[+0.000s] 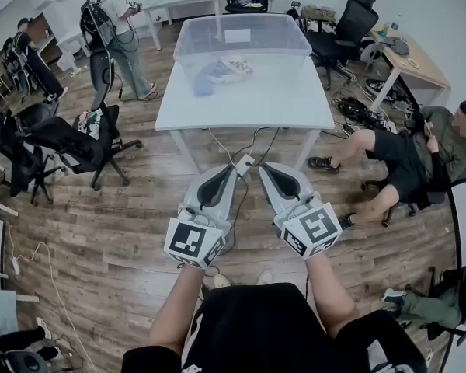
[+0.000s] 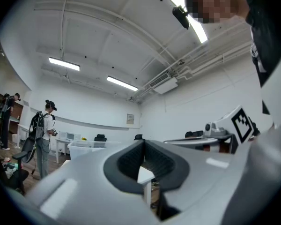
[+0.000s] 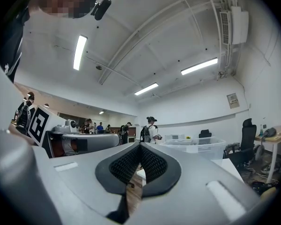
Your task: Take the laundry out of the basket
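Two empty grippers, well short of the basket on the table.

A person with a backpack (image 1: 109, 29) stands far left. The left gripper (image 1: 231, 168) has its jaws pressed together on nothing. Ahead of it, on the far half of the white table (image 1: 283, 103), the clear basket (image 1: 245, 31) holds the laundry (image 1: 217, 71). Just beside the left gripper, the right gripper (image 1: 266, 168) is likewise closed and empty. A seated person (image 1: 419, 150) is at right.

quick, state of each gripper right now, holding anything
left gripper: closed, empty
right gripper: closed, empty
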